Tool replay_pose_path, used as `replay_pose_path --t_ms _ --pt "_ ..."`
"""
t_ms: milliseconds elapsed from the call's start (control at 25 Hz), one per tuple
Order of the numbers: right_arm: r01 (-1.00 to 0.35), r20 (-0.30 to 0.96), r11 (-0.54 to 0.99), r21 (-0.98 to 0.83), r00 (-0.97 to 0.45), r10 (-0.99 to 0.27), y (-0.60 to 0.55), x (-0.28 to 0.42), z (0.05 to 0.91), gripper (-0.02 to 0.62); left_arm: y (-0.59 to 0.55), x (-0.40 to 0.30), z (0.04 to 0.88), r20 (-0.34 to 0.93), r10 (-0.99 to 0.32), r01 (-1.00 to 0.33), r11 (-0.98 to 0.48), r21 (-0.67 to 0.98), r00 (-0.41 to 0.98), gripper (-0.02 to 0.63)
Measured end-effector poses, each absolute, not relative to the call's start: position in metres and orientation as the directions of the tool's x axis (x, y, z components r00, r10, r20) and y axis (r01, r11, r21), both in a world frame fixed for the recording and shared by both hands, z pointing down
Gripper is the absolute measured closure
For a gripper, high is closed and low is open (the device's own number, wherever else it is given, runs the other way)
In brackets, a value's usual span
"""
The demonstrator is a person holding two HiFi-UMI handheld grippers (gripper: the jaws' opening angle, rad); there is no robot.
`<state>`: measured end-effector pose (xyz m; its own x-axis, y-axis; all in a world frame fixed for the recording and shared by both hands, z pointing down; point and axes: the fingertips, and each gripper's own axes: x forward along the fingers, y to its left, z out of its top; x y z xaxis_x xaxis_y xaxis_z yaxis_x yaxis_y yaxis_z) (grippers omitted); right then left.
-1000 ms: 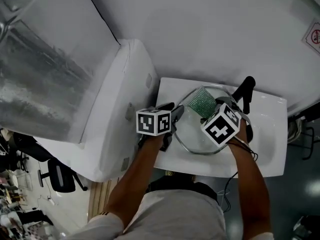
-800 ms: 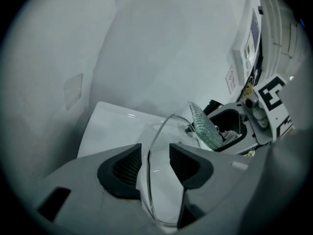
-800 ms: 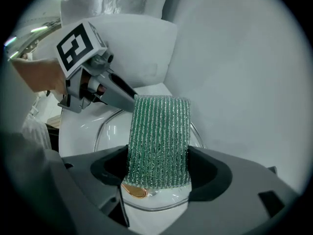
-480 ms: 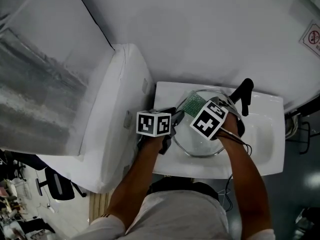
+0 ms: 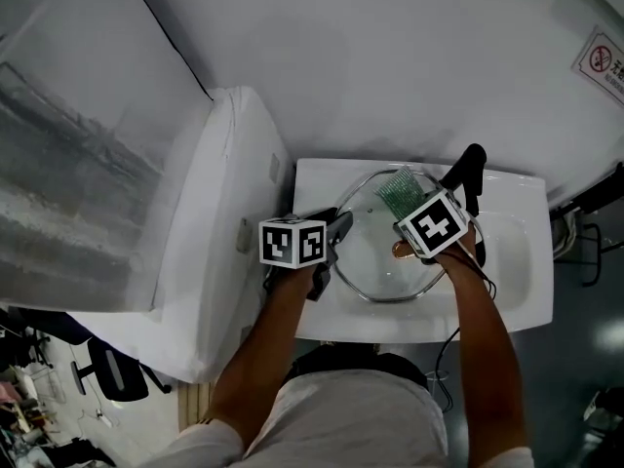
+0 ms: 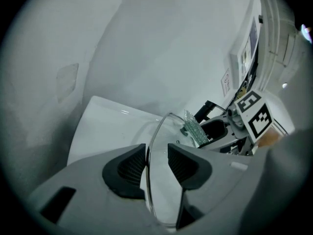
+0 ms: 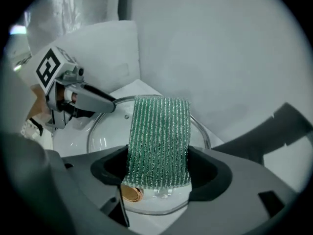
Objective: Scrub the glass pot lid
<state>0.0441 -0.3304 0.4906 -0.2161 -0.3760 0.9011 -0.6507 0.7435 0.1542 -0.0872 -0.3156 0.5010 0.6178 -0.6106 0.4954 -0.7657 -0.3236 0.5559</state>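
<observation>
Lid: glass pot lid (image 5: 375, 261) in the white sink (image 5: 517, 295), middle of frame.
Left gripper (image 6: 157, 164): jaws closing round its edge.
Right gripper (image 7: 159, 173): pinching the green pad (image 7: 159, 136).
Job: scrubbing seems under way, not finished.

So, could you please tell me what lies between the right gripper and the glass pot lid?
A green scrubbing pad, clamped in the right gripper, sits between it and the glass pot lid; the right gripper view shows it.
</observation>
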Motion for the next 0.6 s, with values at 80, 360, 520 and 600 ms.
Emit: replay_pose_path --t_ms 80,360,520,600 --pt "-0.714 0.892 0.692 0.101 -0.243 -0.381 -0.331 0.054 0.493 0.247 -0.315 -0.089 0.504 0.504 -0.612 -0.772 -0.316 0.551 0.610 0.454" --pt "-0.838 0.854 0.546 -0.024 -0.301 -0.424 -0.330 0.068 0.495 0.247 -0.316 -0.087 0.503 0.496 -0.611 -0.768 -0.326 0.551 0.616 0.457" --pt "-0.877 0.828 0.471 -0.093 -0.331 -0.452 -0.329 0.071 0.495 0.247 -0.316 -0.085 0.500 0.488 -0.613 -0.764 -0.334 0.552 0.621 0.457" --pt "-0.880 0.818 0.466 -0.085 -0.329 -0.472 -0.328 0.071 0.490 0.247 -0.316 -0.086 0.500 0.488 -0.613 -0.764 -0.335 0.552 0.621 0.459"
